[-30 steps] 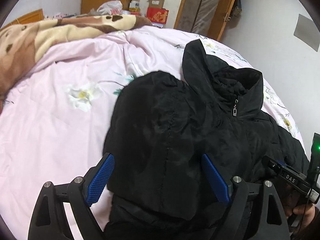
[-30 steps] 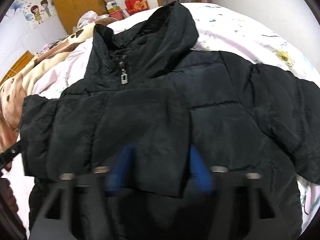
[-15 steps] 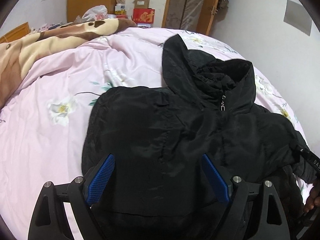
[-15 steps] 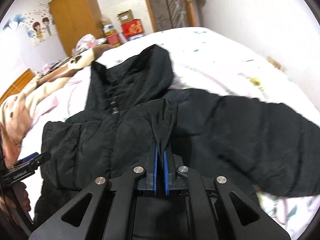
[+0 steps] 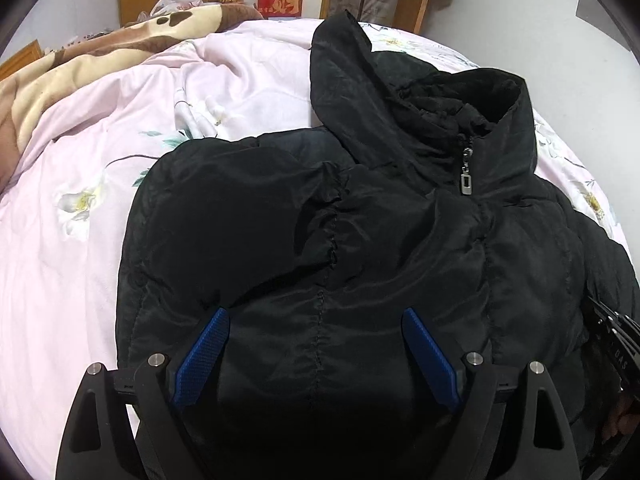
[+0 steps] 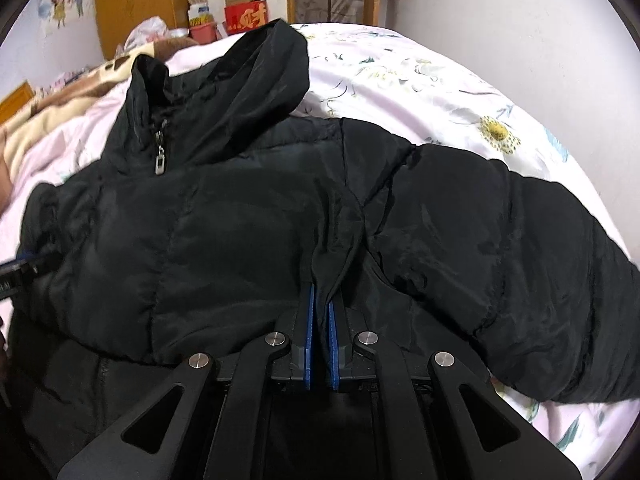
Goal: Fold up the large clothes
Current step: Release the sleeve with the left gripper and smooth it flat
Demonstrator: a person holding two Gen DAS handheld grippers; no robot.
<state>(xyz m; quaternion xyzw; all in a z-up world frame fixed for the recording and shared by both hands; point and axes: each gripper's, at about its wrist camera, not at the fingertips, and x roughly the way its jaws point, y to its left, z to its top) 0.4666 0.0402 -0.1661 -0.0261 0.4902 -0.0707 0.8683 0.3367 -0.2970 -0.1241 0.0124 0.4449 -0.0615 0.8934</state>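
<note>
Two grippers, right gripper [image 6: 320, 300] fingers clamped on jacket [image 6: 248, 216] fold, left gripper [image 5: 316, 320] fingers apart

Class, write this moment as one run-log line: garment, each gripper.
black jacket zipped, on pink floral bedding | right gripper shut on jacket fold | left gripper open above jacket

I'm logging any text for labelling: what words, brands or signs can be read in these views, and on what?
"DAS", faint, on the right gripper's black body at the left view's edge.
One gold character, likely "财", on the red box by the wooden wardrobe.
Print on the white container beside it: too small to read.
Black puffer jacket: no readable label.
</note>
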